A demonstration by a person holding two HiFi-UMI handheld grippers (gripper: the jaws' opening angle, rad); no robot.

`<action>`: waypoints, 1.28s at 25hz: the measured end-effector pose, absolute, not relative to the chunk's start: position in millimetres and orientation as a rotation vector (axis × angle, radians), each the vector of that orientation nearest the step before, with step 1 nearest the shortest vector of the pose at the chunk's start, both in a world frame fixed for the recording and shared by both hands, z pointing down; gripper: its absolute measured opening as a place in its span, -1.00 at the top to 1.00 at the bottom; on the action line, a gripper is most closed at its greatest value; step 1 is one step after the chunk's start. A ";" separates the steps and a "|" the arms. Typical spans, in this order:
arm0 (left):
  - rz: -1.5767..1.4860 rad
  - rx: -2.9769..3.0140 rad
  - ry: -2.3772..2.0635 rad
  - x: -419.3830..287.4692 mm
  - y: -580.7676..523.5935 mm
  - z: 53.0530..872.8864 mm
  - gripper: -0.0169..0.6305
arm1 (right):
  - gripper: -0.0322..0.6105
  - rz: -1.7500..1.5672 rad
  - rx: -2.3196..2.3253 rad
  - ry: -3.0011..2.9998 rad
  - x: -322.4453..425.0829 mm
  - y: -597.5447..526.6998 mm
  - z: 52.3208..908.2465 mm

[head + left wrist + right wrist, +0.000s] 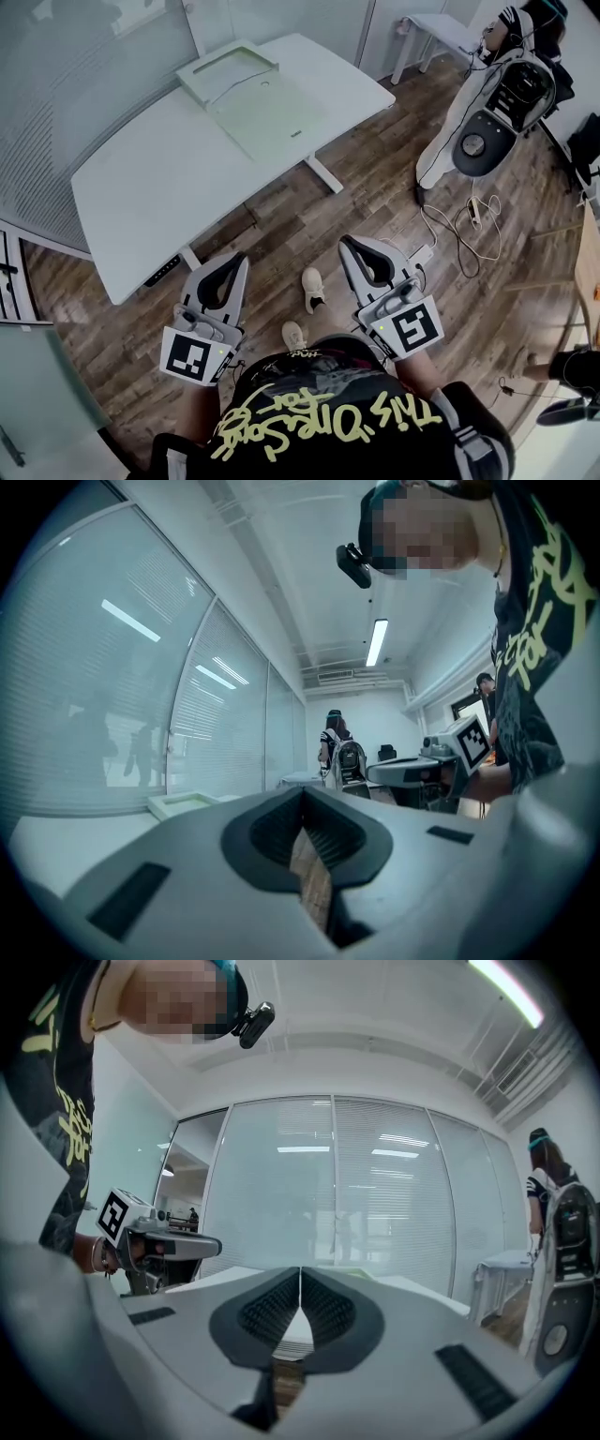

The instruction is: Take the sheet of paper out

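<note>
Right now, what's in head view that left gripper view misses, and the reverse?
Only head view: the wooden floor, the wearer's shoes, cables on the floor, and the full outline of the white table.
Only left gripper view: the ceiling light strip, and the left gripper seen end-on, jaws together with nothing between them.
Both: the pale green box on the table, the right gripper with its marker cube, the glass wall, and a person with a backpack.

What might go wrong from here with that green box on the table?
The left gripper and right gripper are shut and short of the pale green open box on the white table; they must open first or push it. White cables on the wooden floor might trip the person.
</note>
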State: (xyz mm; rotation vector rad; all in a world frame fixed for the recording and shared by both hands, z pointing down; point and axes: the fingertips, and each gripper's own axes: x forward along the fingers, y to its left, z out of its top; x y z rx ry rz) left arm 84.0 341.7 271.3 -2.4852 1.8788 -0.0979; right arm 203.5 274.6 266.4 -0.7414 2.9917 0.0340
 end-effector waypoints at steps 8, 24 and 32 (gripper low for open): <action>-0.031 -2.495 1.888 69.9 300.6 264.4 0.93 | 0.87 0.037 -0.714 2.989 186.7 232.4 264.1; -0.092 -2.403 1.953 23.9 219.0 255.0 0.93 | 0.87 0.026 -0.679 3.052 148.4 131.0 262.8; -0.242 -2.345 1.947 18.6 179.3 256.8 0.93 | 0.87 0.052 -0.643 3.069 139.0 89.7 256.1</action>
